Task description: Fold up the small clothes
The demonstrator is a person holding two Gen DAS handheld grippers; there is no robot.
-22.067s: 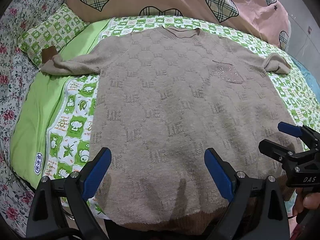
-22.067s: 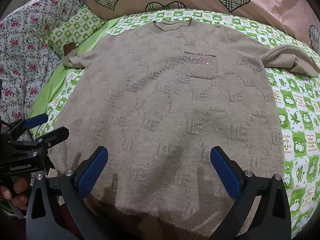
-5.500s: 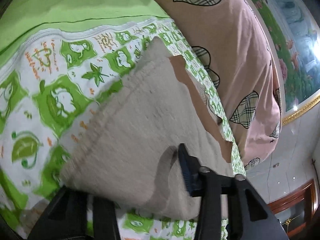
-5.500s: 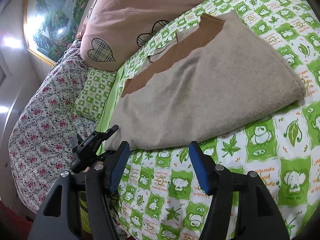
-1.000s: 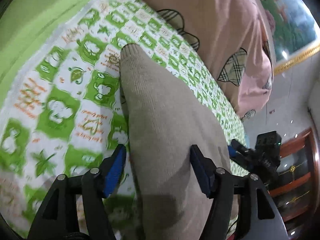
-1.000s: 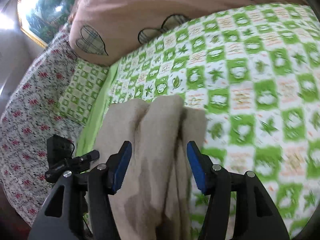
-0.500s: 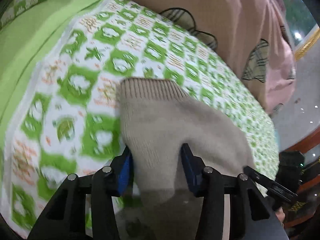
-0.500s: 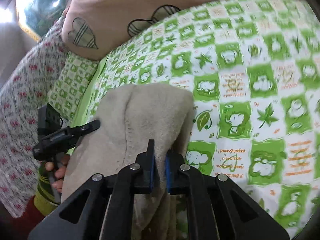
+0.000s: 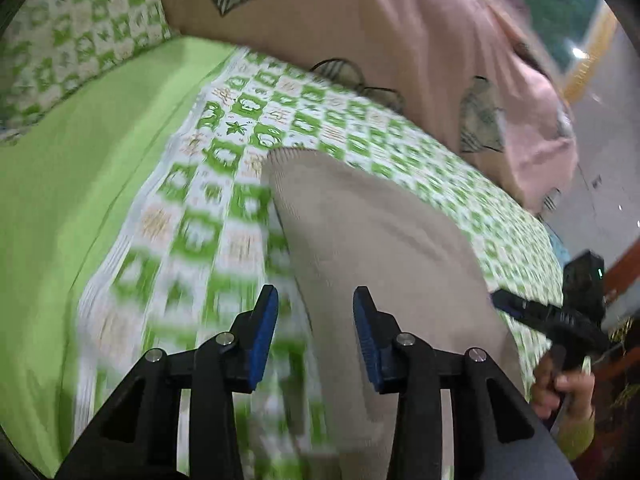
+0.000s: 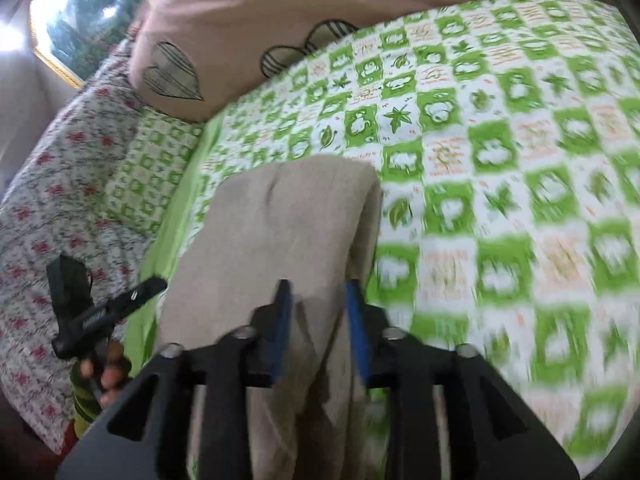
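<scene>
The beige knit sweater (image 9: 372,236) lies folded into a narrow bundle on the green-and-white patterned sheet (image 9: 224,216). It also shows in the right wrist view (image 10: 288,232). My left gripper (image 9: 314,332) is open over the bundle's left edge, its blue pads apart and holding nothing. My right gripper (image 10: 320,312) has its pads part open around the bundle's right edge, the cloth lying between them. The right gripper also shows at the right of the left wrist view (image 9: 552,320), and the left gripper at the left of the right wrist view (image 10: 104,312). Both views are motion-blurred.
A pink quilt with plaid hearts (image 9: 400,40) is piled behind the sheet. A plain green sheet (image 9: 60,184) lies left, a checked pillow (image 10: 152,160) and floral bedding (image 10: 52,208) beyond. A framed picture (image 10: 80,8) hangs on the wall.
My left gripper has let go of the sweater and opened, drawing back to the left. My right gripper, shut on the edge half a second ago, has loosened and opened partway.
</scene>
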